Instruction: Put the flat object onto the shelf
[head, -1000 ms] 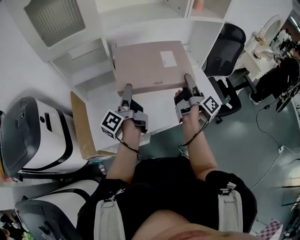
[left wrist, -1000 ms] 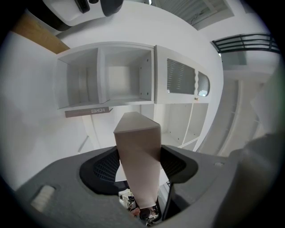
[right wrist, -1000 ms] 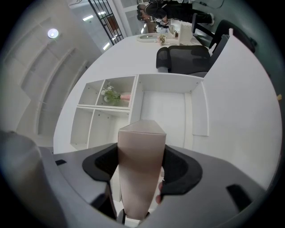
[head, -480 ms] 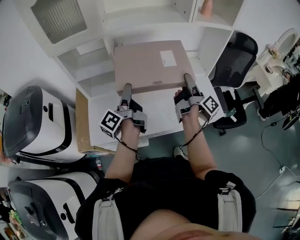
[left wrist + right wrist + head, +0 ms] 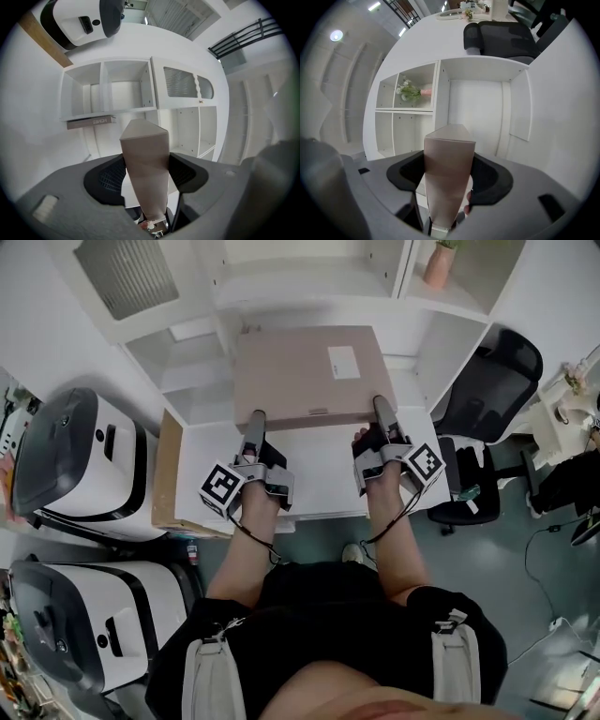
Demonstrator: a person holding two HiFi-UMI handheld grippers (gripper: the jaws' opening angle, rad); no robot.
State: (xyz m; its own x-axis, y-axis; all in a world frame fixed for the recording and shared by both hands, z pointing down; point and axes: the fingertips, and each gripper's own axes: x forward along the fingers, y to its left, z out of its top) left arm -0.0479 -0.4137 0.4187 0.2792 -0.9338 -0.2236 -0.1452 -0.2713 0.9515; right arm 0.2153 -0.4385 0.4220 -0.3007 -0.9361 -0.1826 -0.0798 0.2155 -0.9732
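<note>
While clamping the flat beige box [image 5: 300,376] by its near edge, with left gripper [image 5: 255,418] and right gripper [image 5: 381,404] both closed on it just before the white shelf unit [image 5: 300,292], may knock its far corners against a shelf divider, or lose it if tilted.

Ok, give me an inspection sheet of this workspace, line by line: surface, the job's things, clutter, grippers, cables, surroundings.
Surface: white table below the grippers.
Job's things: flat tan box held up before the white shelf, seemingly not yet set down.
Clutter: cardboard sheet at the table's left edge; vase in a shelf compartment.
Grippers: left gripper and right gripper each shut on the box's near edge.
Cables: a black cable trails from each gripper by the forearm.
Surroundings: white machines at left; black office chair at right.
</note>
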